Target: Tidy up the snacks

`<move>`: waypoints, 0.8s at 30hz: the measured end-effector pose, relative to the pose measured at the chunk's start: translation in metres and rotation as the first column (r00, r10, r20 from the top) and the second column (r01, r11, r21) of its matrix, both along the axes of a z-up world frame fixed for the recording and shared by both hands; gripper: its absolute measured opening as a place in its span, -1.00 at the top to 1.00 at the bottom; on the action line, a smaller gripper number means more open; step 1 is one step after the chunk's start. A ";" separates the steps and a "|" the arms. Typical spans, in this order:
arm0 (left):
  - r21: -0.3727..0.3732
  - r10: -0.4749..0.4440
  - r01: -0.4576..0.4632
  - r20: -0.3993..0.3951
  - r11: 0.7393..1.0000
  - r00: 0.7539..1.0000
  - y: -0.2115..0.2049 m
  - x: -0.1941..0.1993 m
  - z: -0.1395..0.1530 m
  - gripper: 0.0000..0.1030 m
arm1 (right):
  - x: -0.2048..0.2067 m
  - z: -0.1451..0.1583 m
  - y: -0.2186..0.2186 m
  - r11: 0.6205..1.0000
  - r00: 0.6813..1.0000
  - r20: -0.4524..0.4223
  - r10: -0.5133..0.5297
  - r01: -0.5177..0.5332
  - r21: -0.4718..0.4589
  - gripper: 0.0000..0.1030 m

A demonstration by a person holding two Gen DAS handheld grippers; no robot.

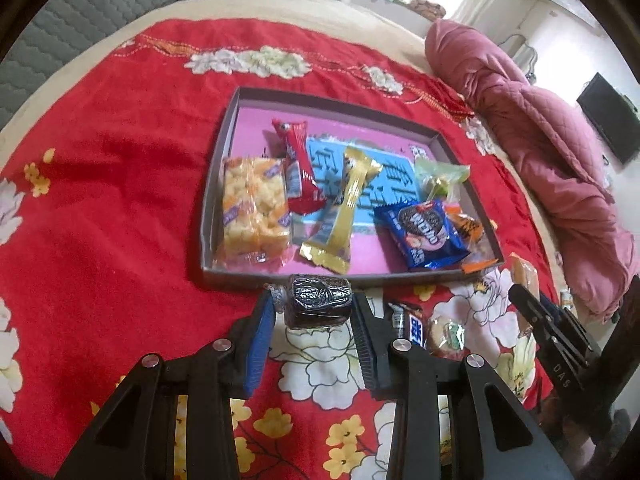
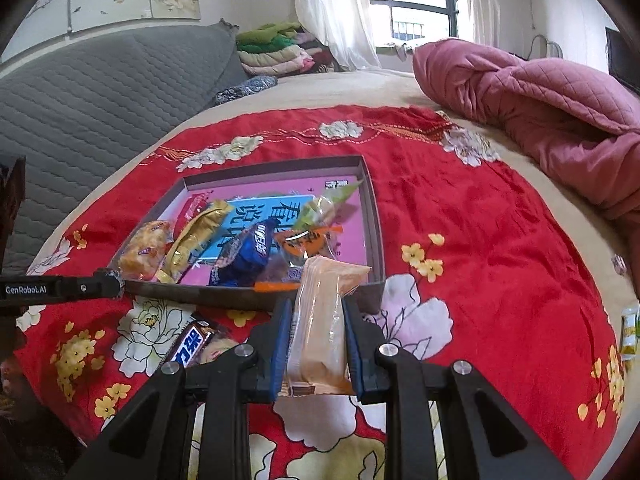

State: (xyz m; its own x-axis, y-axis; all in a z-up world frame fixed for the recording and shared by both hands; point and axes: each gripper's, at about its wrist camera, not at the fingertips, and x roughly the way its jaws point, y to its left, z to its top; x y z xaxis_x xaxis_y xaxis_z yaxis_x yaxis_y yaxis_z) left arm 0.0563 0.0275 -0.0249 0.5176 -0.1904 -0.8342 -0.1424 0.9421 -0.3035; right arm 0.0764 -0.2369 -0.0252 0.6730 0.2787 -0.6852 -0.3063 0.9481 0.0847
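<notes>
In the left wrist view my left gripper [image 1: 314, 306] is shut on a dark chocolate cake in clear wrap [image 1: 318, 300], held above the red blanket just before the near wall of the shallow box tray [image 1: 208, 216]. My right gripper [image 2: 316, 320] is shut on a pale orange wrapped snack [image 2: 324, 320], held upright close to the tray's near right corner [image 2: 376, 236]. Several snacks lie in the tray: a puffed-rice pack [image 1: 252, 208], a red bar [image 1: 298, 164], a gold bar [image 1: 340, 216] and a blue cookie pack [image 1: 424, 232].
A dark chocolate bar [image 1: 412, 324] and a round cookie pack [image 1: 446, 338] lie on the blanket between the grippers. A small yellow-green pack [image 2: 628, 332] lies far right. A pink quilt [image 2: 540, 120] is heaped at the back right, a grey headboard [image 2: 100, 96] stands on the left.
</notes>
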 end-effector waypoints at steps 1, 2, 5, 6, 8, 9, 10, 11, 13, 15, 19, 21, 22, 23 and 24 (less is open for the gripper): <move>-0.001 0.001 -0.001 0.003 1.000 1.000 0.000 0.000 0.001 0.23 | 0.000 0.001 0.000 1.000 1.000 0.005 0.002 -0.002 0.003 0.50; -0.004 0.002 -0.002 0.005 1.000 1.000 0.001 0.001 0.002 0.23 | -0.001 0.002 0.001 1.000 1.000 0.012 0.005 -0.005 0.006 0.50; -0.009 0.004 -0.004 0.013 1.000 1.000 0.001 0.003 0.003 0.23 | -0.002 0.006 0.004 1.000 0.999 0.035 0.013 -0.014 0.001 0.50; -0.012 0.003 -0.003 0.015 1.000 1.000 0.000 0.004 0.003 0.23 | -0.002 0.007 0.005 1.000 0.999 0.039 0.017 -0.017 0.003 0.50; -0.016 0.002 -0.002 0.023 1.000 1.000 -0.001 0.006 0.005 0.23 | -0.001 0.009 0.007 1.000 0.998 0.052 0.022 -0.022 -0.002 0.50; -0.017 0.000 0.001 0.026 1.000 1.000 -0.002 0.007 0.006 0.23 | -0.001 0.009 0.009 1.000 0.998 0.058 0.025 -0.025 -0.005 0.50; -0.017 -0.001 0.002 0.030 1.000 1.000 -0.003 0.008 0.007 0.23 | -0.001 0.010 0.010 1.000 0.997 0.065 0.029 -0.028 -0.006 0.50; -0.018 -0.004 0.005 0.034 1.000 0.999 -0.004 0.009 0.008 0.23 | 0.000 0.012 0.011 0.999 0.997 0.072 0.031 -0.031 -0.008 0.50; -0.018 -0.008 0.008 0.040 1.000 0.999 -0.006 0.012 0.009 0.23 | 0.001 0.013 0.013 0.999 0.996 0.085 0.034 -0.033 -0.013 0.50; -0.018 -0.011 0.012 0.043 1.000 0.999 -0.009 0.016 0.010 0.23 | 0.002 0.015 0.015 0.999 0.995 0.098 0.035 -0.034 -0.014 0.50; -0.020 -0.019 0.020 0.050 1.000 0.999 -0.016 0.023 0.011 0.23 | 0.008 0.019 0.016 0.999 0.992 0.122 0.030 -0.028 -0.015 0.50; -0.014 -0.029 0.030 0.050 0.999 0.998 -0.021 0.028 0.010 0.23 | 0.012 0.019 0.015 1.000 0.991 0.130 0.023 -0.022 -0.014 0.50; -0.013 -0.030 0.031 0.050 0.999 0.998 -0.023 0.030 0.010 0.23 | 0.014 0.019 0.014 1.000 0.991 0.132 0.022 -0.020 -0.012 0.50; -0.014 -0.033 0.033 0.049 0.999 0.998 -0.025 0.032 0.010 0.23 | 0.016 0.019 0.013 1.000 0.991 0.133 0.018 -0.017 -0.010 0.50; -0.014 -0.035 0.036 0.047 0.999 0.998 -0.027 0.034 0.009 0.23 | 0.018 0.019 0.013 1.000 0.991 0.135 0.014 -0.013 -0.010 0.50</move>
State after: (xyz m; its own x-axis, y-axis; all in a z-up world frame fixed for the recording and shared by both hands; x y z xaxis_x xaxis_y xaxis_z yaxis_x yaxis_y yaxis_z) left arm 0.0901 0.0005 -0.0158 0.5484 -0.2213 -0.8064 -0.0944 0.9418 -0.3227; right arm 0.0943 -0.2241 -0.0060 0.7554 0.2829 -0.5911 -0.3275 0.9443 0.0333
